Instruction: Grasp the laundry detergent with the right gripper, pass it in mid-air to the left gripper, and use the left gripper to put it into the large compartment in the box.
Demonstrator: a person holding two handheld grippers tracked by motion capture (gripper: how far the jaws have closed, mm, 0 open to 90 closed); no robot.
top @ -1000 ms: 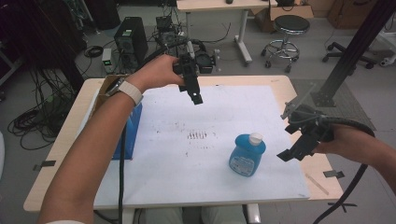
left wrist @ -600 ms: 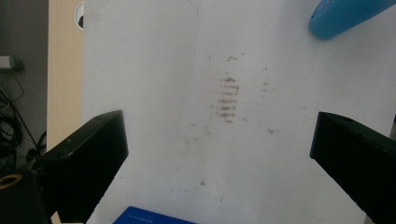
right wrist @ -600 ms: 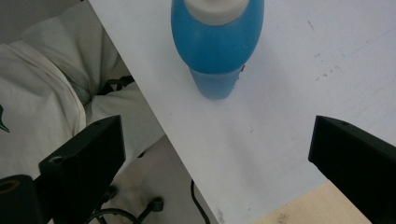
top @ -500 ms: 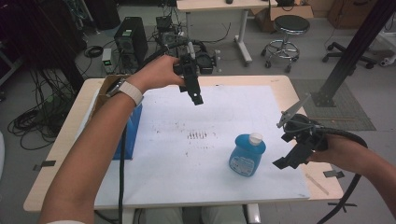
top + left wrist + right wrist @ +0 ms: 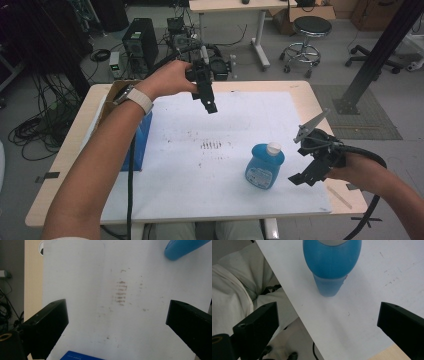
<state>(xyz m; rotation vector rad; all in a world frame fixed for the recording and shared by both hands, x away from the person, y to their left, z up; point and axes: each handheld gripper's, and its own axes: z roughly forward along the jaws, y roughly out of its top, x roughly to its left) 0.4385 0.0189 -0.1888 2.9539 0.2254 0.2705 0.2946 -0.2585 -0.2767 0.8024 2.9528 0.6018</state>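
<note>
From the high view, a blue soap bottle (image 5: 265, 167) stands upright on the white sheet (image 5: 200, 165) that covers most of the worktop (image 5: 75, 150), toward the right part of the sheet and nearer the front edge than the back. The bottle is a squat, rounded flask of translucent blue with a short white cap on top and a pale label on the face turned to the front. The right tool (image 5: 305, 172) hovers just beside the bottle, between it and the right edge, jaws spread and holding nothing; a grey three-cornered plate sticks up from it. The left tool (image 5: 209, 102) is raised over the back part of the sheet, well apart from the bottle, pointing down. A blue box (image 5: 137, 145) lies at the left edge of the sheet, partly under the left forearm (image 5: 100, 165). A patch of dark smudges (image 5: 211, 145) marks the middle of the sheet

In the left gripper view, the two black jaws stand wide apart with nothing between them. Past them lie the white sheet and its smudges (image 5: 121, 291); part of the blue bottle (image 5: 183, 247) shows in the upper right corner, and a corner of the blue box (image 5: 80, 356) at the bottom

In the right gripper view, the jaws are likewise wide apart and empty. The bottle (image 5: 332, 265) stands ahead of them, untouched, close to the front edge of the sheet, its rounded shoulders wider than its base
</note>
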